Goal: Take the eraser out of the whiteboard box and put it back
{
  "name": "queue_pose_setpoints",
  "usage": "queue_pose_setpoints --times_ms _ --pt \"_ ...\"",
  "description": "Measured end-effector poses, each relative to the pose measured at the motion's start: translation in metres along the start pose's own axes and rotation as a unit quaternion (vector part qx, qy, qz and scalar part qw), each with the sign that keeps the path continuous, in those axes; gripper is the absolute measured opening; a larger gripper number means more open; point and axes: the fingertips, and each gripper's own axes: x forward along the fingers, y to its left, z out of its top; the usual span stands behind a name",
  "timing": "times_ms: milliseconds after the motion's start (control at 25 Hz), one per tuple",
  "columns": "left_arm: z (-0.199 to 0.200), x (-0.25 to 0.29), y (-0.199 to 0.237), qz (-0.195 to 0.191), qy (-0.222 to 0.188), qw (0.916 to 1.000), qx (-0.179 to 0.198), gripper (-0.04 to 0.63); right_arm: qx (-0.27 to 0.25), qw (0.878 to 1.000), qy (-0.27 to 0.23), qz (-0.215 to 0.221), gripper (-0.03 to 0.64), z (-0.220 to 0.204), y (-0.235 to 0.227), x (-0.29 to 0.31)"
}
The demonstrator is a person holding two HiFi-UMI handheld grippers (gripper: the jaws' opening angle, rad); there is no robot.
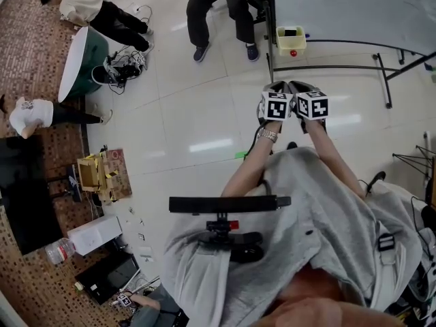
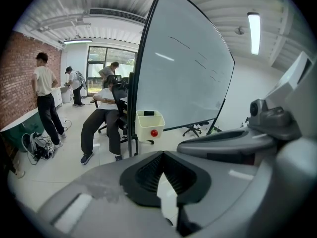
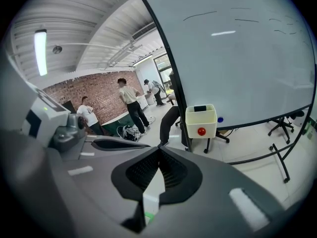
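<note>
Right tool (image 3: pixel 159 150) closed, empty, facing the whiteboard box (image 3: pixel 209 121)

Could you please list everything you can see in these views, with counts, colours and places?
large whiteboard on a rolling stand: one, white with a black frame, ahead of the person.
plastic whiteboard box: one, pale yellow, at the whiteboard's left edge.
rectangular eraser: one, dark, inside the box with its top showing.
round knob: one, red, on the box's front.
seated person: one, dark clothes, left of the box.
people in pale tops: two in the head view, far left.
cardboard box: one, brown, on the floor at left.
clear plastic bottle: one, on the floor at lower left.
left tool: one, grey, jaws together, empty.
right tool: one, grey, jaws together, empty, beside the left tool.
</note>
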Motion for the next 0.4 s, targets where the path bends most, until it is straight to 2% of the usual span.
queue_pose_setpoints --times_ms 400 --pt "0.0055 0.0068 -0.0006 -0.004 0.001 1.0000 0.003 0.003 0.007 1.000 0.003 -0.002 0.005 0.0036 -0.0072 0.0021"
